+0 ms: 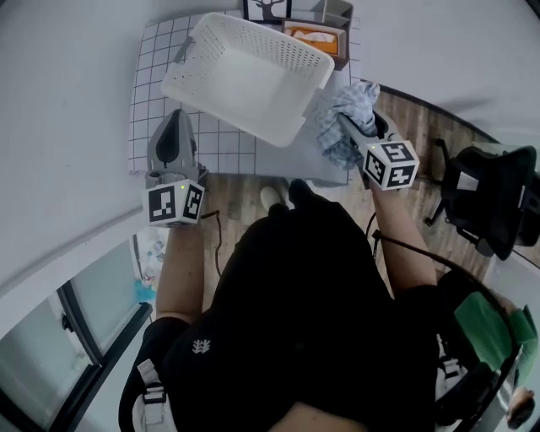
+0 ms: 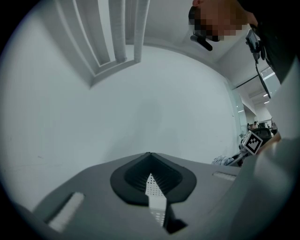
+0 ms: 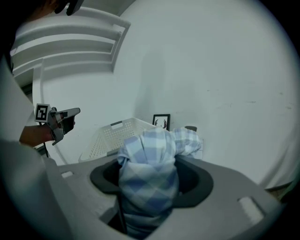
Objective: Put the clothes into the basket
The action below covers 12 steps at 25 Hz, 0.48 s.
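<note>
Checked cloth sits bunched in our right claw, held just beside the white basket. Our left claw pinches the basket's perforated wall, probably steadying it for the drop.

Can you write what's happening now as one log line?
left gripper: fingers together, near basket | right gripper: shut on cloth | cloth: beside basket, not in yet | basket: empty

Basket on table; cloth just right of basket; box behind basket, picture frame left of box.
</note>
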{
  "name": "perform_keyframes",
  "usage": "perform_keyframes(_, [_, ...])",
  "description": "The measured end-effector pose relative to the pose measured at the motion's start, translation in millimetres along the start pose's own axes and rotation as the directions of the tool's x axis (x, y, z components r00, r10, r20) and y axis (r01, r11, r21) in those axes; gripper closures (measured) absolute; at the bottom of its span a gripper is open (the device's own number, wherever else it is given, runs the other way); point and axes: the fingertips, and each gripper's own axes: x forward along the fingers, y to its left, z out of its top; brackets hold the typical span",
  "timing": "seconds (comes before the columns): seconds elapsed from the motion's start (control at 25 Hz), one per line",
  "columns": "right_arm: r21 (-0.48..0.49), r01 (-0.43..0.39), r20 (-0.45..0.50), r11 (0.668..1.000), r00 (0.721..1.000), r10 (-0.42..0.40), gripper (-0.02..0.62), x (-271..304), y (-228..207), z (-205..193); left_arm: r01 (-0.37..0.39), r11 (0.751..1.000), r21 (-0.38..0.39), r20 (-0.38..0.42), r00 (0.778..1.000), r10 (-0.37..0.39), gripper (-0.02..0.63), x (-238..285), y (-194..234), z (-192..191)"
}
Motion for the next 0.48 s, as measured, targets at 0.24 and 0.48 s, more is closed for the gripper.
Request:
perform_keyframes(0.24, [-0.026, -0.002, 0.053, 1.000, 0.999, 0.004, 0.325, -5.6, 1.4, 33.1, -0.020, 1.000, 0.021, 0.039, 0.999, 0.019, 0.598, -6.5, 5.7, 23.7])
perform_keyframes(0.48, [-0.055, 0.002, 0.092, 0.998, 0.996, 0.003, 0.325, -7.5, 0.5, 61.0, -0.041, 0.998, 0.037, 0.085, 0.996, 0.038, 0.598, -7.5, 12.9, 44.5])
